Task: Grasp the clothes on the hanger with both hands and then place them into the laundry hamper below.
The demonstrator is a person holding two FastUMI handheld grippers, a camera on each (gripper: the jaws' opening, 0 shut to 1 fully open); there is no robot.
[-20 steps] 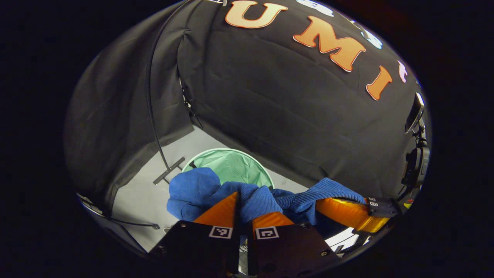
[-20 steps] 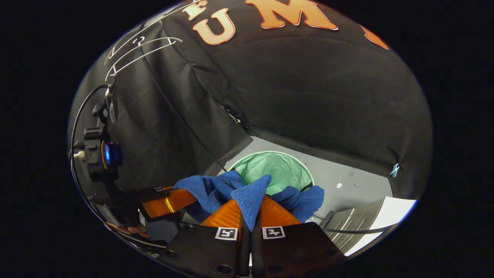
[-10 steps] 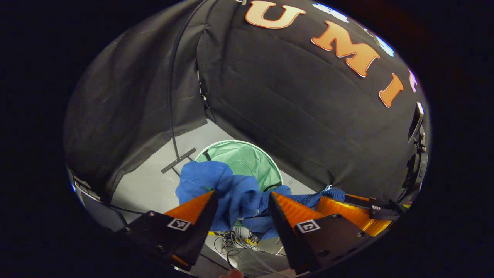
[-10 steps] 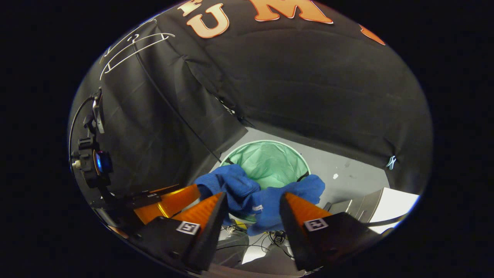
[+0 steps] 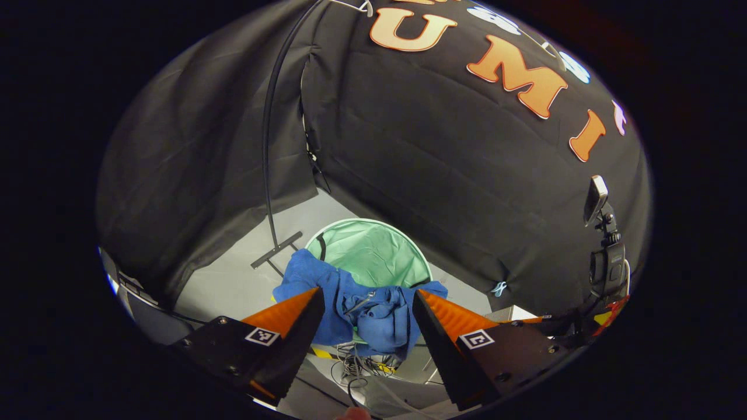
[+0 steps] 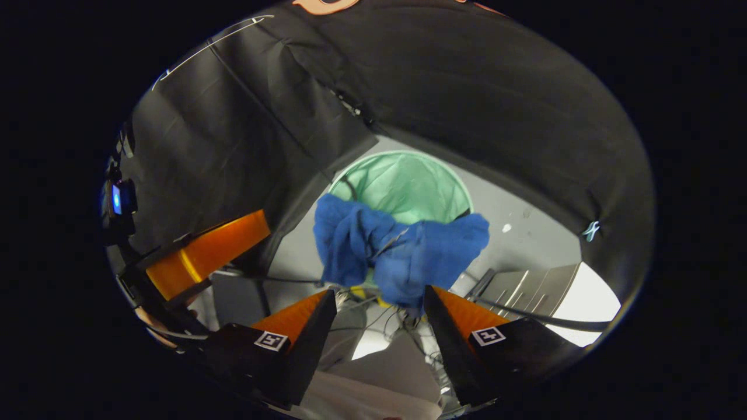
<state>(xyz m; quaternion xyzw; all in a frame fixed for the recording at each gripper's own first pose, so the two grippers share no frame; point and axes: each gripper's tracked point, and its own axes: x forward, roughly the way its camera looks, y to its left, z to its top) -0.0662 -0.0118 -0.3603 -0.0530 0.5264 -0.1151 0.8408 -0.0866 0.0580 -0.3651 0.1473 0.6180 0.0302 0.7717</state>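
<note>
Beyond both sets of jaws, blue garment [image 5: 356, 303] draped over green hamper [image 5: 373, 251] rim, L & R jaws apart, nothing gripped.

A crumpled blue garment [image 5: 362, 303] lies draped over the round green hamper's [image 5: 373, 251] near rim.

**Two tool cameras looking down on the hamper from above**

The left gripper view rides on the left tool [image 5: 365, 300] and faces forward and downward, toward the green hamper [image 5: 373, 248] on the floor by the booth's far wall. The right gripper view rides on the right tool [image 6: 379, 300], tilted more steeply down at the same hamper [image 6: 408, 181]. Both share the hamper, the blue clothes [image 5: 350, 297] [image 6: 397, 248] draped on its near rim, and the grey floor [image 5: 233, 280] [image 6: 525, 239].
</note>
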